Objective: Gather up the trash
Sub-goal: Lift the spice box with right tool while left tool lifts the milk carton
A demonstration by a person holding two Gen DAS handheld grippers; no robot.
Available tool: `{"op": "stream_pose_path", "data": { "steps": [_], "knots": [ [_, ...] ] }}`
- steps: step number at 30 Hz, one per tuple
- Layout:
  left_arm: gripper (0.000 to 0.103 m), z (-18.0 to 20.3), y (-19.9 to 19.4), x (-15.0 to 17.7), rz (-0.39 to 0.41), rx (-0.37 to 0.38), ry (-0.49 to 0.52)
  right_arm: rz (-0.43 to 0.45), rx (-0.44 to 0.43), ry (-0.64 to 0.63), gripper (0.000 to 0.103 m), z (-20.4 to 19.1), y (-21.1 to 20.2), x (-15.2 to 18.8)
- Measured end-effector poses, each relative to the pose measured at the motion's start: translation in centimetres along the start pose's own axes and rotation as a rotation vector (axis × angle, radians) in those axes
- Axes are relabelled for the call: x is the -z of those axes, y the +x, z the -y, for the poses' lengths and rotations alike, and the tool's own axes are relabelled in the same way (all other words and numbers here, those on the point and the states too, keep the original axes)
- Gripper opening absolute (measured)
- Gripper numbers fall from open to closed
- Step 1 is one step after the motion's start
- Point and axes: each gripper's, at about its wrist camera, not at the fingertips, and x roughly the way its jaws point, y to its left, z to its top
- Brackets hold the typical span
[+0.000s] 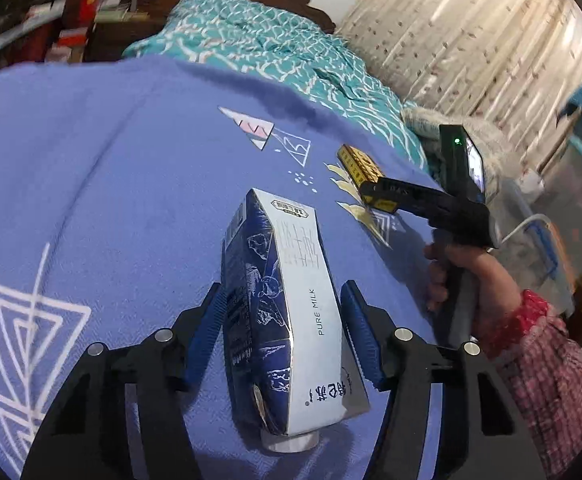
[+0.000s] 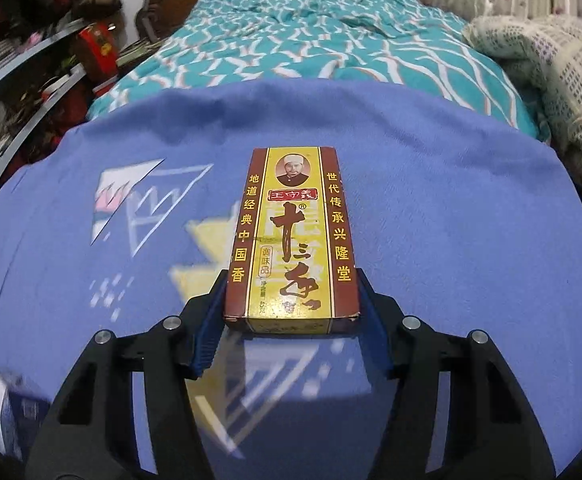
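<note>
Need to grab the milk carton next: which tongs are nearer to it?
Left. The left tongs straddle the milk carton, pads beside both its sides. The right tongs are off to the carton's right, around the yellow spice box.

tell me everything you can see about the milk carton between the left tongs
The milk carton is a tall paper-looking box lying on its side on the blue cloth, long axis pointing away from the camera. One face is white with "PURE MILK" and Chinese characters, the adjoining face dark blue with white artwork. A round white cap sits at its near end. It lies between the left tongs: the left pad looks against it, while a narrow gap shows at the right pad.
</note>
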Motion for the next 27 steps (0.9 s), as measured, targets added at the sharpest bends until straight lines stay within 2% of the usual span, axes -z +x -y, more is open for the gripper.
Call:
{"op": "stream_pose_path", "data": {
  "steps": [7,13,20,27],
  "knots": [
    [0.056,0.4,0.2,0.1,-0.008,0.019,0.016,-0.007,-0.113,-0.05,0.061,-2.4,-5.8,7.8],
    [0.056,0.9,0.3,0.2,-0.017,0.034,0.052,-0.014,-0.155,-0.049,0.061,-1.7,-10.8,13.8],
    [0.056,0.9,0.6,0.2,-0.029,0.045,0.055,0.002,-0.112,-0.002,0.061,0.8,-12.7,16.0],
    [0.056,0.7,0.6,0.3,-0.031,0.053,0.048,0.019,-0.102,0.009,0.061,0.5,-12.8,16.2]
  ]
}}
